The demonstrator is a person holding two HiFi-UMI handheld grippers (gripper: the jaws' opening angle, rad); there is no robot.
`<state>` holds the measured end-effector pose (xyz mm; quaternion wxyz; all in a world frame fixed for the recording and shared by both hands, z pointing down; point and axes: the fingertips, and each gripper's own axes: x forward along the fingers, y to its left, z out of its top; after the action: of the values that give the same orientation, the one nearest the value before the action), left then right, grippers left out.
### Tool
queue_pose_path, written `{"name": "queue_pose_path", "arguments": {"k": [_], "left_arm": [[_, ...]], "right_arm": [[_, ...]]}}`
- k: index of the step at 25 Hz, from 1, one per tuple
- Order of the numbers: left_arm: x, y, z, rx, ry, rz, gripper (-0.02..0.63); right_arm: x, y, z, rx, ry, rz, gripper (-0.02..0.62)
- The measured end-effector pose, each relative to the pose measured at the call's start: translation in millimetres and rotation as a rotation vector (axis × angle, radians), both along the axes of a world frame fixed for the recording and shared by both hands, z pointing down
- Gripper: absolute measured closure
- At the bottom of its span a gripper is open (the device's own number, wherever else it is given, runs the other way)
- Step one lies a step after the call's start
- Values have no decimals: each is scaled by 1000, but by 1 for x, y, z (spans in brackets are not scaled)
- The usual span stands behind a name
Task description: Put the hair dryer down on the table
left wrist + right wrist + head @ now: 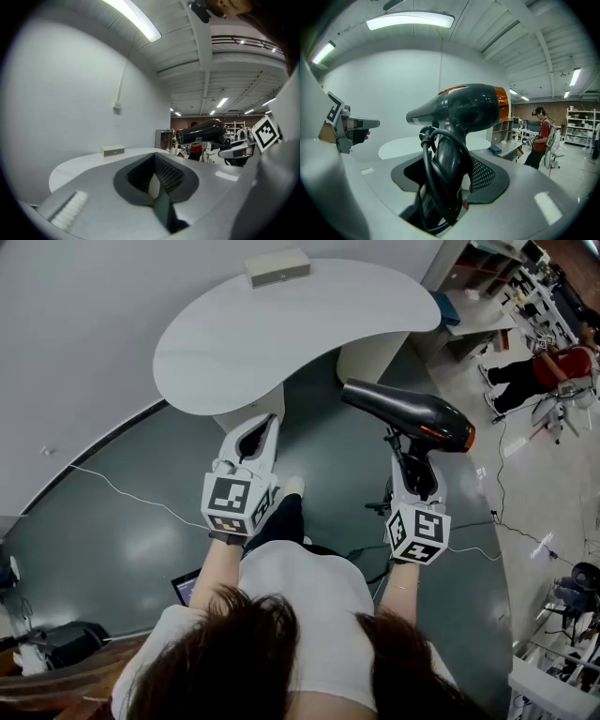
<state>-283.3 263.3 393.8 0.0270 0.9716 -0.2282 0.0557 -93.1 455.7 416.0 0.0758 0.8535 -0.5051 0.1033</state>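
A black hair dryer (412,416) with an orange ring at its rear hangs in the air over the dark floor, just right of the white curved table (281,334). Its nozzle points left. My right gripper (413,463) is shut on the dryer's handle (447,154), and the black cord (427,187) is looped round that handle. My left gripper (261,427) hovers at the table's near edge, its tips together and nothing in them. From the left gripper view the dryer (201,131) shows to the right, beyond the tabletop (89,164).
A small beige box (277,266) lies at the table's far edge. The table's white pedestals (370,357) stand beneath it. Thin cables (122,493) run across the floor. Desks, shelves and a person in red (553,367) are at the right.
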Motion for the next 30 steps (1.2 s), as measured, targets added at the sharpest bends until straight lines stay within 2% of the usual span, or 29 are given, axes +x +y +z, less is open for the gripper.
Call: {"name": "queue_pose_path", "arguments": {"k": [15, 21, 30], "left_arm": [[95, -146, -19, 6, 13, 26, 551], [111, -186, -16, 0, 14, 33, 550], [118, -220, -3, -34, 4, 20, 551]], "right_arm": [[92, -139, -18, -1, 15, 26, 362], [108, -177, -16, -18, 16, 37, 362], [123, -213, -9, -45, -9, 30, 362]]}}
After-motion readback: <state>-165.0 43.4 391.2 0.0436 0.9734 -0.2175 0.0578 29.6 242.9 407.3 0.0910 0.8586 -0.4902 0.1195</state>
